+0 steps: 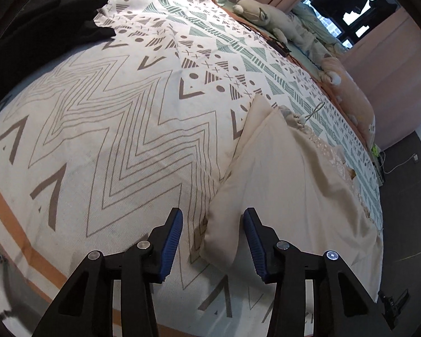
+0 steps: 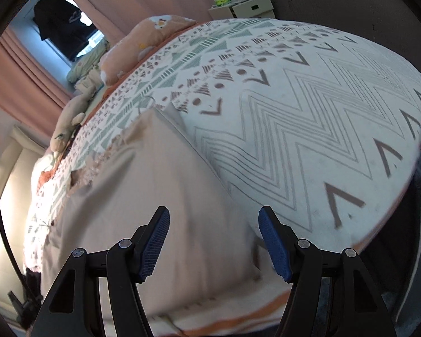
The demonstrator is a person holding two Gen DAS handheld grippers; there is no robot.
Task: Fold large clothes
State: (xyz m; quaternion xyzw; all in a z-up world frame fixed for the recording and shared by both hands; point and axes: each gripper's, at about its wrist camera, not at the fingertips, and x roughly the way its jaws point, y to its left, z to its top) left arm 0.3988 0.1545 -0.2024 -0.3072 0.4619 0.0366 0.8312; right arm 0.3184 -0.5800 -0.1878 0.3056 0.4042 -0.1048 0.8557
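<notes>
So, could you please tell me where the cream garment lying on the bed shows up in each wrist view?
Left wrist: the cream garment fills lower right, its corner between the open blue pads.
Right wrist: it fills lower left, ahead of the open jaws.
Shared landmark: the grey plush toy along the bed's far side.

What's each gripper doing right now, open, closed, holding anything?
Left gripper: open, corner of the cream garment between its pads, not pinched.
Right gripper: open, holding nothing, above the cream garment.
</notes>
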